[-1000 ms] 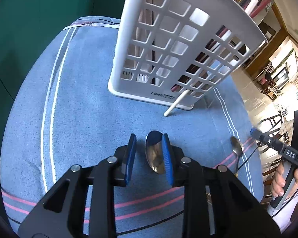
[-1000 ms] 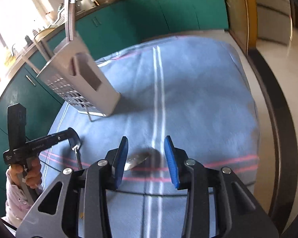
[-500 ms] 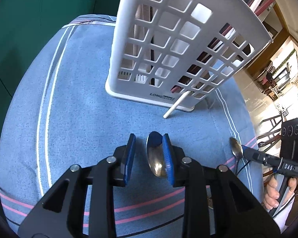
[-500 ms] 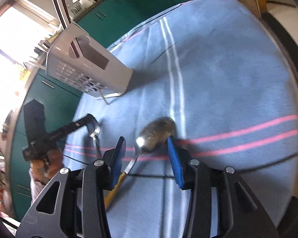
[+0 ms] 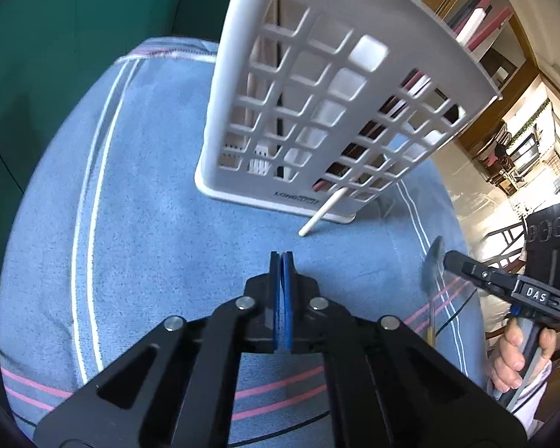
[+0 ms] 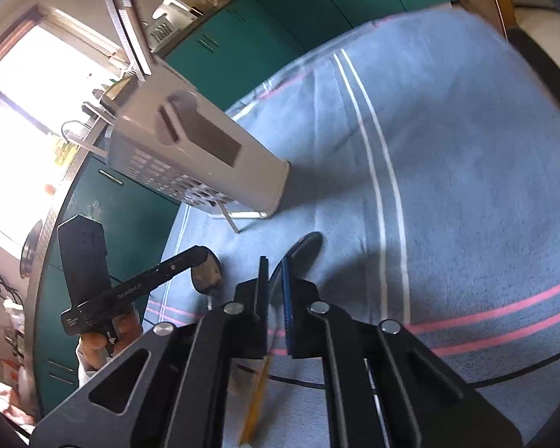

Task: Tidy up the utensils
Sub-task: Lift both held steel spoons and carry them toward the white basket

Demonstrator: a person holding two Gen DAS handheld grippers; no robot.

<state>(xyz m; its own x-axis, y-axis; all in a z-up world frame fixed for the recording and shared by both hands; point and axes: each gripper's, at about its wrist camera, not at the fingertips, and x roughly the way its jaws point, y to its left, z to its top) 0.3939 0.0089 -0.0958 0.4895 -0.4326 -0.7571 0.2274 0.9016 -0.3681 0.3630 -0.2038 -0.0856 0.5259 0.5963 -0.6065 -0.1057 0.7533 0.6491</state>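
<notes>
Near the front edge of the blue striped cloth that covers the table, my right gripper is clamped on a metal spoon with a yellow handle. Its blue pads pinch the neck edge-on. The dark bowl juts out ahead of the fingertips toward the far side of the cloth, and the yellow handle trails back underneath the gripper body. From the left wrist view the same spoon appears blurred at the tip of the right gripper, over the pink stripes by the right edge of the cloth.

My left gripper has its blue pads pressed flat together, and in its own view nothing shows between them. In the right wrist view a second metal spoon sits touching the tip of the left gripper, its bowl just below the finger ends. I cannot tell whether the pads grip it or it only lies under them.

Toward the far side of the cloth stands the white plastic utensil holder with square grid holes, well ahead of both grippers and upright on its base. A thin white stick pokes out of a low hole, its end resting on the cloth between the holder and my left fingertips.
</notes>
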